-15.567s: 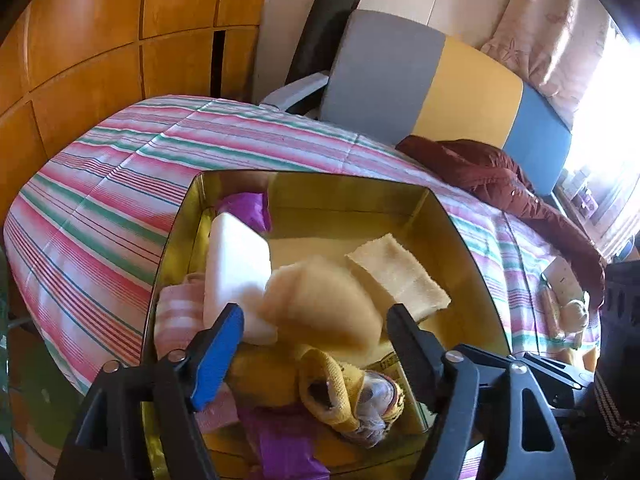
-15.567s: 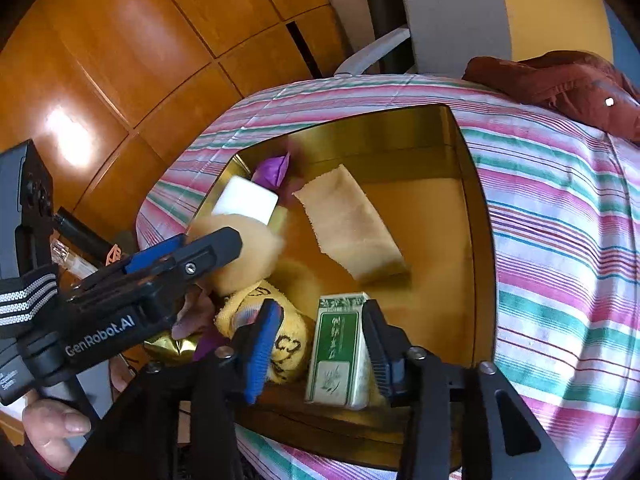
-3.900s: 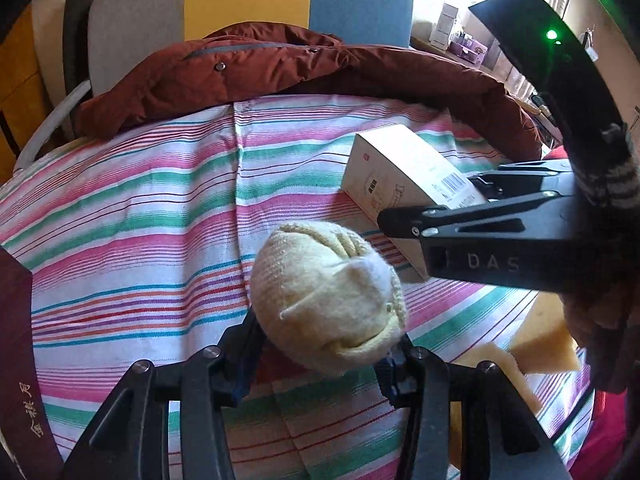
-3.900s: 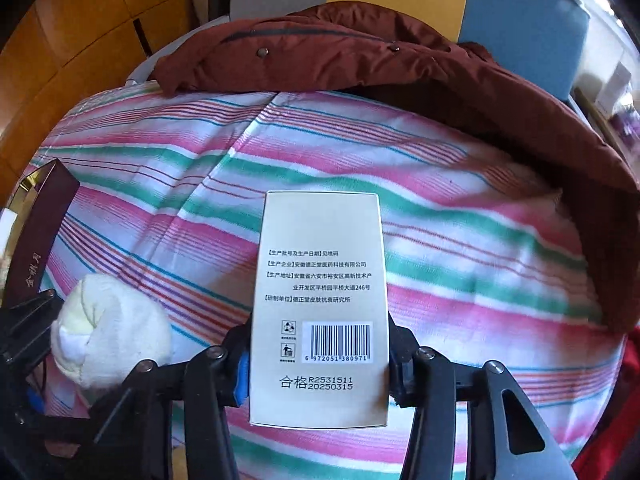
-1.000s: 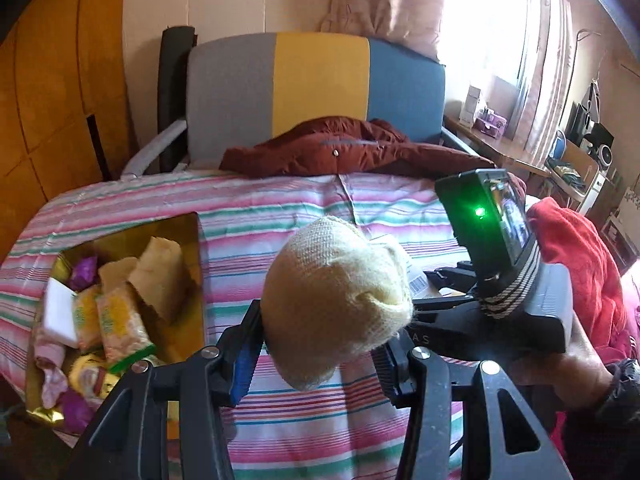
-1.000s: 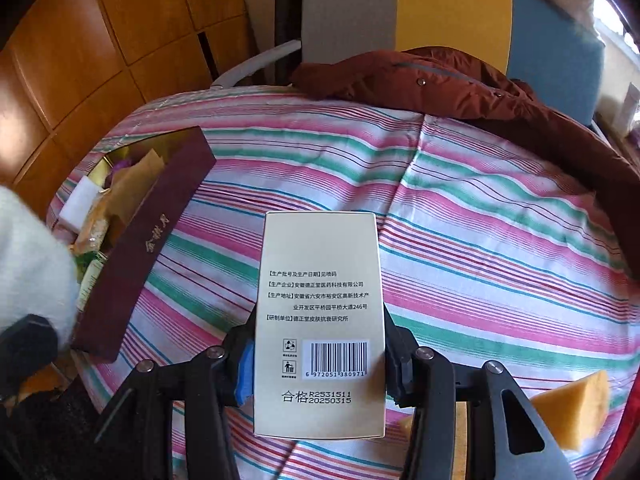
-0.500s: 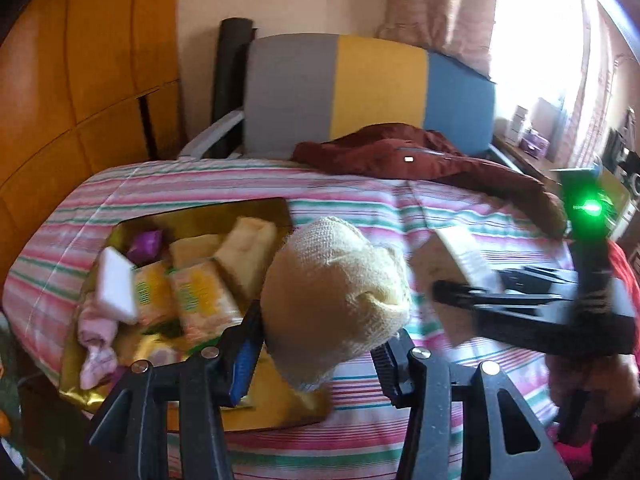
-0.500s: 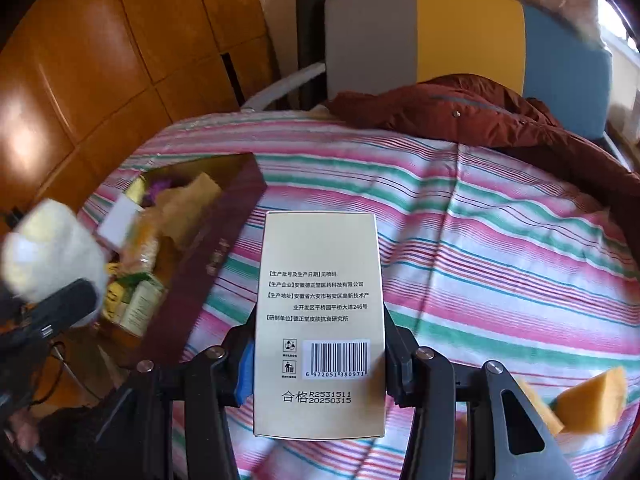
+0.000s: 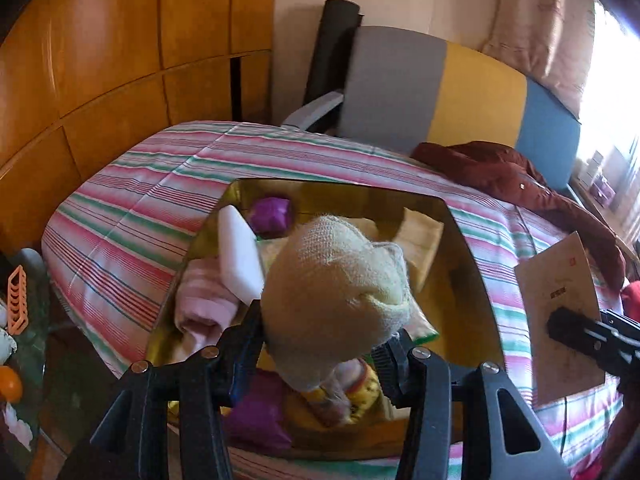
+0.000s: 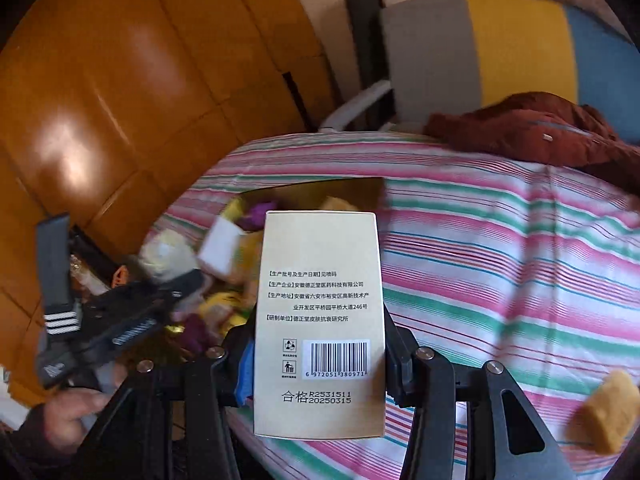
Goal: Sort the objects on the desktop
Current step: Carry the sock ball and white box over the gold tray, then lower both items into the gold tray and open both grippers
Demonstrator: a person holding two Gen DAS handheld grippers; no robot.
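Observation:
My left gripper (image 9: 320, 340) is shut on a cream rolled sock (image 9: 336, 292) and holds it above the gold box (image 9: 472, 264). The box holds a white block (image 9: 238, 256), a purple pouch (image 9: 270, 216), a pink rolled cloth (image 9: 202, 304) and yellow items. My right gripper (image 10: 320, 364) is shut on a beige carton (image 10: 320, 320) with a barcode, held above the striped bedspread (image 10: 500, 248) just right of the box (image 10: 316, 192). The carton also shows in the left wrist view (image 9: 560, 300). The left gripper with the sock shows in the right wrist view (image 10: 160, 260).
A yellow sponge (image 10: 604, 408) lies on the bedspread at the right. A brown jacket (image 9: 500, 176) lies at the far side, before a grey, yellow and blue chair (image 9: 440, 92). Wooden panels (image 9: 100, 80) stand to the left. Small items lie on a low surface at the left (image 9: 16, 300).
Both grippers have swung left toward the gold box, each keeping its load. The sock now hangs over the box and the carton beside it.

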